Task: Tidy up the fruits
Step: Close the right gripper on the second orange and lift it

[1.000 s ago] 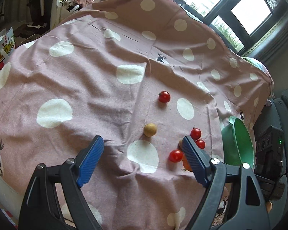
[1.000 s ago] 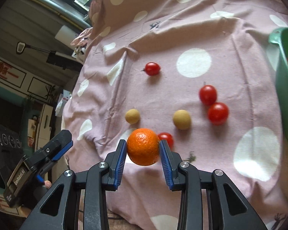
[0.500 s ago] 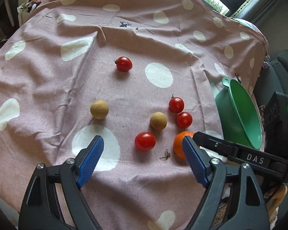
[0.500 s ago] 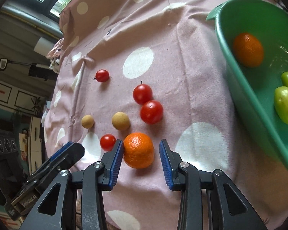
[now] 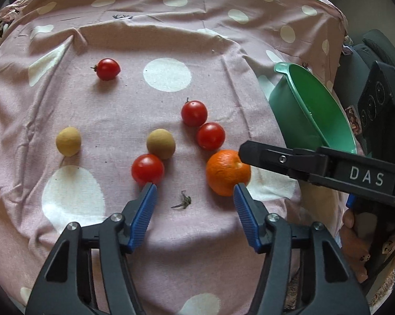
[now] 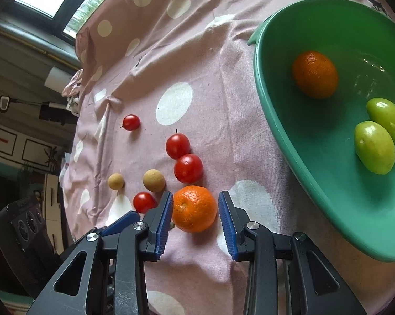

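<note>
Left gripper point(image 5: 194, 187), jaws just closing, is spread and empty, one tip at a tomato point(image 5: 147, 169) that a nudge would roll. Right gripper point(image 6: 196, 197) straddles the orange point(image 6: 194, 208). I cannot tell if it pinches, so the orange may slip short of the bowl point(image 6: 260, 78), far right.

On the cloth point(image 5: 171, 39), an orange point(image 6: 194, 208) lies between the right gripper's point(image 6: 194, 210) jaws, with two touching tomatoes point(image 6: 183, 157) just behind it. Two round fruits point(image 5: 160, 143) and another tomato point(image 5: 147, 169) lie to its left. The bowl point(image 6: 276, 99) at right holds an orange and two oval fruits point(image 6: 378, 134).
</note>
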Demonstrator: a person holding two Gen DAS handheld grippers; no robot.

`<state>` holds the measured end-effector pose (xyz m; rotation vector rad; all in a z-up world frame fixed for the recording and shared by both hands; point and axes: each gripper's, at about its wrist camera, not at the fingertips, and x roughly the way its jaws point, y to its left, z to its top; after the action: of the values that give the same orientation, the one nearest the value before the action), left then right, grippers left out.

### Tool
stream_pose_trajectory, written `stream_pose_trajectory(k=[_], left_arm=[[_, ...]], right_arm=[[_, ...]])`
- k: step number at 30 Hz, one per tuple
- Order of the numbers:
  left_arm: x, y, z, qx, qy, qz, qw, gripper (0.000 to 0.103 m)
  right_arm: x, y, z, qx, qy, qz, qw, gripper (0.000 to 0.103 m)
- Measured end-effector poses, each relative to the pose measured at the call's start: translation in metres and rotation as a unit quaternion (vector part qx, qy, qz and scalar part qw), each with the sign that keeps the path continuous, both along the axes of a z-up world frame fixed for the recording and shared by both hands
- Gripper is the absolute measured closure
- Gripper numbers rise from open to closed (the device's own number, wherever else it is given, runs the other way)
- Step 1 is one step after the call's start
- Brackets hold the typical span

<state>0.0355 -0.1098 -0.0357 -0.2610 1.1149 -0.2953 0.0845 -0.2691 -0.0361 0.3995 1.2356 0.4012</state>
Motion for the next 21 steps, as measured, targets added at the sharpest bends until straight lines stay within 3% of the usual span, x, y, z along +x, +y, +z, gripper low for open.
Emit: stream_pose_trajectory(k=[15,21], left_arm=[[0.018,-0.024,-0.015,-0.029,0.018,-0.024,0.9991,0.061],[0.016,-0.025,-0.013,-0.025,0.014,-0.019,0.9994,0.061]], right_arm=[[0.007,0.012,-0.012,0.000,0.007,0.020,1.000,0.066],[0.006,0.012,-0.010,-0.001,0.001,0.027,1.000,0.066]])
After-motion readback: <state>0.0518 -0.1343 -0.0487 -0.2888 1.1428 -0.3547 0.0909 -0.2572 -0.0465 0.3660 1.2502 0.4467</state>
